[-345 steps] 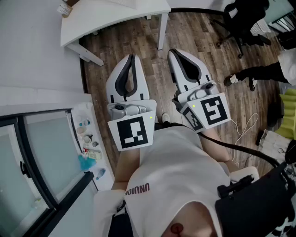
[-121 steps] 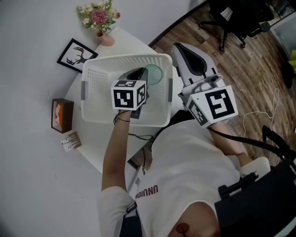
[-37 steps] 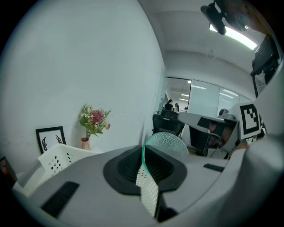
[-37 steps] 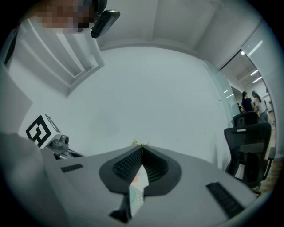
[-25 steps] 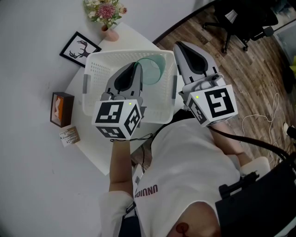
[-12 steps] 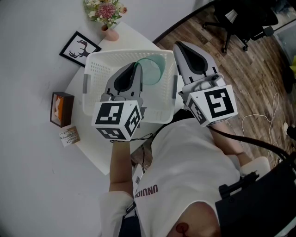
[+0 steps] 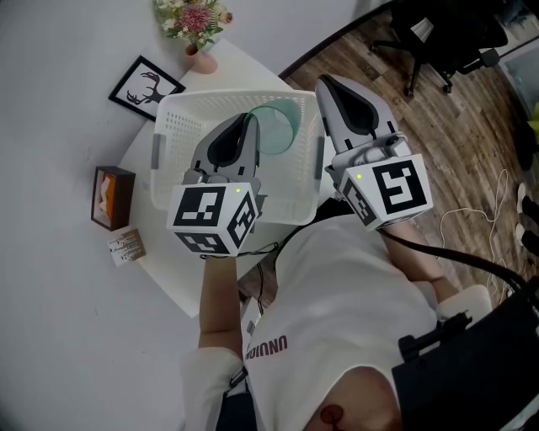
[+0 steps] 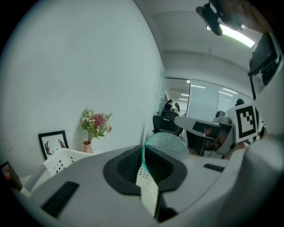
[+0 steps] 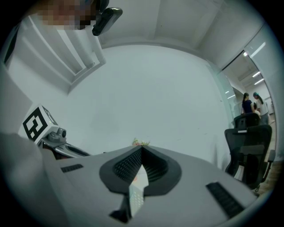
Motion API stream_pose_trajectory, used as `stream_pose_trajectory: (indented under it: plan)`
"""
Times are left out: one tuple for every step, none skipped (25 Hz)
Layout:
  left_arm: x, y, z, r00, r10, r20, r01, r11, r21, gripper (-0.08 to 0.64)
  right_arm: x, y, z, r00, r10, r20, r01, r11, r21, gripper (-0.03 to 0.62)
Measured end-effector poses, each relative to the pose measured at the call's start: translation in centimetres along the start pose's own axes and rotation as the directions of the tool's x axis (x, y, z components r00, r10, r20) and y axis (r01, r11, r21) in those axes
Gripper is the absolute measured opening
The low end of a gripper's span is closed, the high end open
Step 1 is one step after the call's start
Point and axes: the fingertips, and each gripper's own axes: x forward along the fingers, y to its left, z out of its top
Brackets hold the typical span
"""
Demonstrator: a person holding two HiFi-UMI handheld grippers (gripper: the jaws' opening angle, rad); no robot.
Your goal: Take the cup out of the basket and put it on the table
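Observation:
A translucent green cup [image 7: 280,126] hangs over the far right part of the white perforated basket [image 7: 168,114]. My left gripper [image 7: 245,119] is shut on the cup's wall. In the left gripper view the cup [image 8: 167,142] sticks out past the left gripper [image 8: 144,150], its green rim pinched edge-on between the jaws. My right gripper [image 7: 325,82] hovers beside the basket's right side, off the table's edge, shut with nothing in it. In its own view the right gripper [image 9: 141,149] points at a bare wall.
The basket stands on a small white table [image 7: 173,252] against the wall. A flower vase [image 7: 194,25], a framed deer picture [image 7: 146,84], a brown box [image 7: 111,199] and a small card [image 7: 126,247] stand around it. A black office chair [image 7: 438,34] is on the wood floor.
Several seconds ago my left gripper was down inside the basket; now it is raised with the cup in it. Over the last second nothing has visibly moved.

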Motion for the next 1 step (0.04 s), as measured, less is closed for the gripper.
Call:
stream_pose_trajectory:
  plan:
    - [-0.02, -0.02, -0.02, 1.0, 0.0, 0.001, 0.0, 1.0, 0.001, 0.032, 0.0, 0.0, -0.03, 1.0, 0.0, 0.0, 0.0, 1.0, 0.001, 0.018]
